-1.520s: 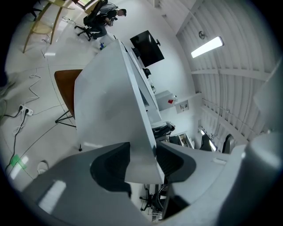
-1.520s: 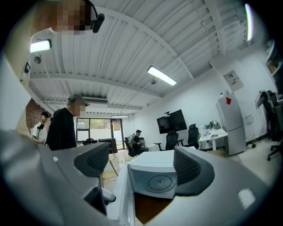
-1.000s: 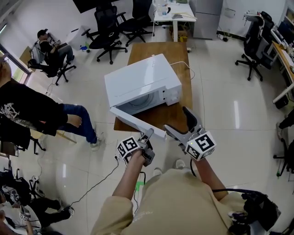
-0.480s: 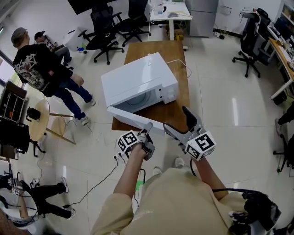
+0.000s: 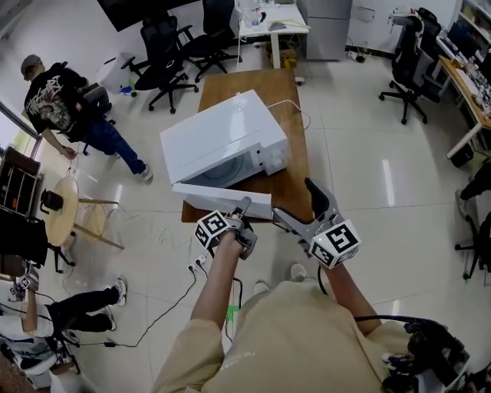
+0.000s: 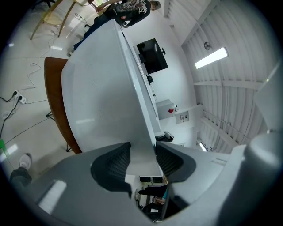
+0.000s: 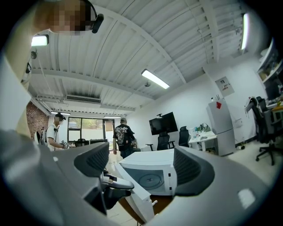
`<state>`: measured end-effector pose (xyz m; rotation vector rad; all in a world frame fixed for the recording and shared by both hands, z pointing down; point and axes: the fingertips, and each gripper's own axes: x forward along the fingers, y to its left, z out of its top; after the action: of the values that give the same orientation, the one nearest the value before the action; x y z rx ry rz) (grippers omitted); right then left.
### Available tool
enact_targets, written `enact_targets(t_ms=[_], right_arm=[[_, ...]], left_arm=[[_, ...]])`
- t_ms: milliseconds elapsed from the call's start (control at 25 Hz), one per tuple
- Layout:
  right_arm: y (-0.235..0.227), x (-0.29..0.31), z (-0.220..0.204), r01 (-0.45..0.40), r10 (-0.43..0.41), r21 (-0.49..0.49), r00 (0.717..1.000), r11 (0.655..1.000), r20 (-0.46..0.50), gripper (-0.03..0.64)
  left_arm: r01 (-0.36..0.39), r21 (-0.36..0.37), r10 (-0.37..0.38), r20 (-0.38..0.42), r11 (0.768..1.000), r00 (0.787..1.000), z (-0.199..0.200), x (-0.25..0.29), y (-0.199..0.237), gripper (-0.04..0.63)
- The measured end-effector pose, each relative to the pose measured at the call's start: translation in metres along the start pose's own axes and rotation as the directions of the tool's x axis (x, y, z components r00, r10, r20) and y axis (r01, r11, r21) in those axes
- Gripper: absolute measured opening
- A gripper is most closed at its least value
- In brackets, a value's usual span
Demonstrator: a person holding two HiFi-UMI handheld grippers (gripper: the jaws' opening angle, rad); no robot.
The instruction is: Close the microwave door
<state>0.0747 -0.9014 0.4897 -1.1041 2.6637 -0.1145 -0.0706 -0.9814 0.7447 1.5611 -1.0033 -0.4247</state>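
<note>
A white microwave [image 5: 222, 142] stands on a brown wooden table [image 5: 295, 165], its door [image 5: 222, 201] hanging partly open off the front left corner. My left gripper [image 5: 244, 209] is shut on the door's free edge. In the left gripper view the white door panel [image 6: 101, 101] runs away from the pads [image 6: 112, 163], which clamp its edge on both sides. My right gripper [image 5: 295, 201] hovers open and empty over the table's near right corner. In the right gripper view I see the microwave [image 7: 154, 170], its door [image 7: 135, 194] and the left gripper [image 7: 116, 183] holding it.
A person [image 5: 57, 88] walks at the far left beside black office chairs [image 5: 165, 50]. A small round table [image 5: 61, 207] and cables [image 5: 153, 307] lie on the floor to the left. A white desk [image 5: 272, 19] stands behind the table, more chairs [image 5: 406, 57] at the right.
The door has swung in towards the microwave's front, with my left gripper moving along on its edge. The right gripper has kept its place. The person at the left has walked further away.
</note>
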Motion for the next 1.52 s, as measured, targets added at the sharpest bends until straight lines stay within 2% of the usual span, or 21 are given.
enact_targets(t_ms=[400, 840, 1520], right_arm=[[-0.010, -0.006, 0.002, 0.030, -0.030, -0.003, 1.000, 1.000, -0.009, 0.445], [-0.015, -0.006, 0.004, 0.045, -0.045, 0.006, 0.999, 0.999, -0.021, 0.443], [-0.028, -0.018, 0.012, 0.101, -0.101, -0.014, 0.995, 0.995, -0.018, 0.445]], left_arm=[[-0.021, -0.032, 0.021, 0.012, 0.999, 1.000, 0.012, 0.024, -0.006, 0.187], [-0.072, -0.110, 0.080, 0.065, 0.991, 0.995, 0.033, 0.045, -0.011, 0.184], [-0.083, -0.184, 0.106, 0.116, 0.979, 0.988, 0.060, 0.072, -0.010, 0.184]])
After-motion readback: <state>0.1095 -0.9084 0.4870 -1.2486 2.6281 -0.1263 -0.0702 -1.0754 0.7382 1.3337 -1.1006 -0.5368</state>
